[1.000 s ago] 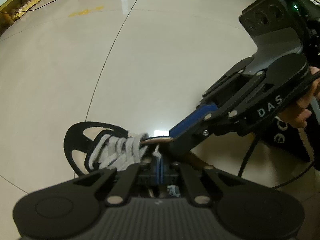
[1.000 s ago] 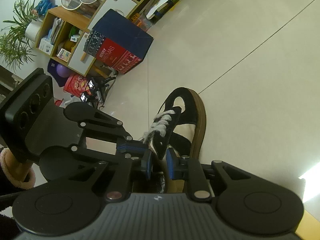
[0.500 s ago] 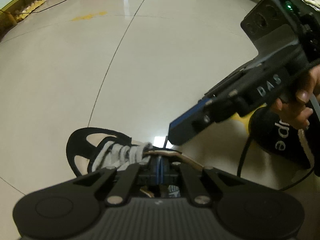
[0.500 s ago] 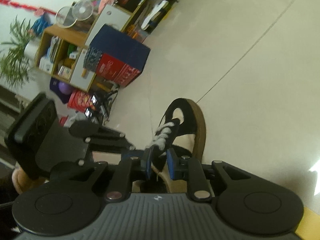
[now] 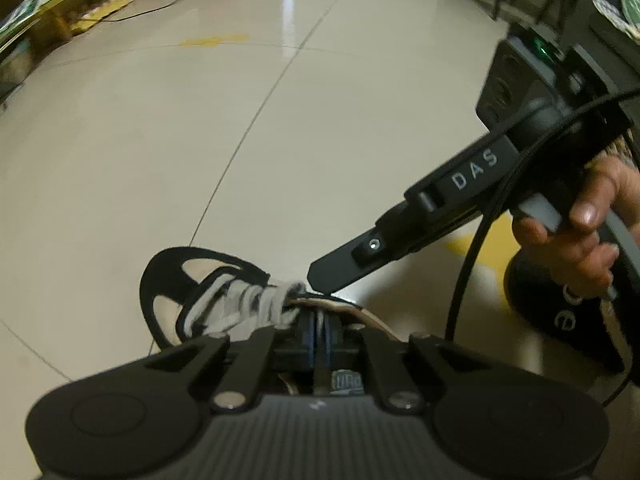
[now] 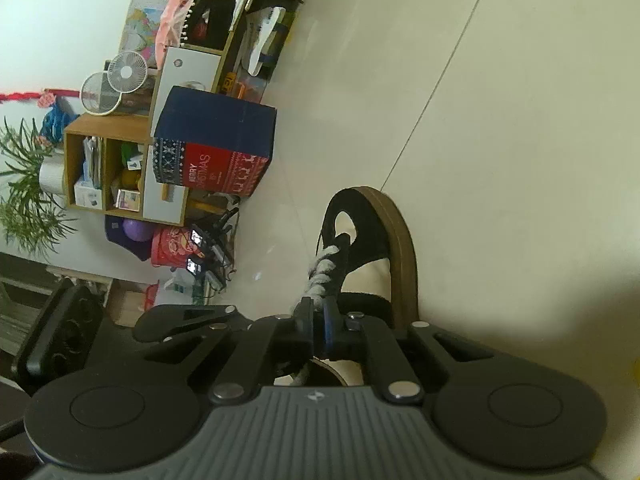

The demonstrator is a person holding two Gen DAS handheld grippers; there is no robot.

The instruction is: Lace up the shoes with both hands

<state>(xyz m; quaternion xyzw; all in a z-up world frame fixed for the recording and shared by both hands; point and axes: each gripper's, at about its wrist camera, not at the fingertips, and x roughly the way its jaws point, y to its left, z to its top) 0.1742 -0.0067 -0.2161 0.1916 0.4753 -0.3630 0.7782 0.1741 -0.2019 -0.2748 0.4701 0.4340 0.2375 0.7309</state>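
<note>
A black and cream shoe (image 5: 208, 300) with thick white laces (image 5: 248, 308) lies on the pale tiled floor. My left gripper (image 5: 318, 330) hovers over the shoe's opening; its jaws are opening, a thin slit shows between the blue pads, and I cannot make out a lace in it. My right gripper (image 5: 318, 280) reaches in from the right, its black tip at the top of the lacing. In the right wrist view the shoe (image 6: 372, 248) points away, and the right gripper (image 6: 318, 320) is shut on the white lace (image 6: 320, 276) at the top eyelets.
A second black shoe (image 5: 560, 312) lies at the right, behind the hand (image 5: 580, 232) holding the right gripper, with a black cable (image 5: 472, 264) beside it. A Christmas box (image 6: 216, 152), a wooden shelf (image 6: 104, 168) and a plant (image 6: 24, 184) stand along the far wall.
The right gripper rolled, sank a little toward the shoe's top, and its jaws closed on the lace. The left gripper's pads parted slightly.
</note>
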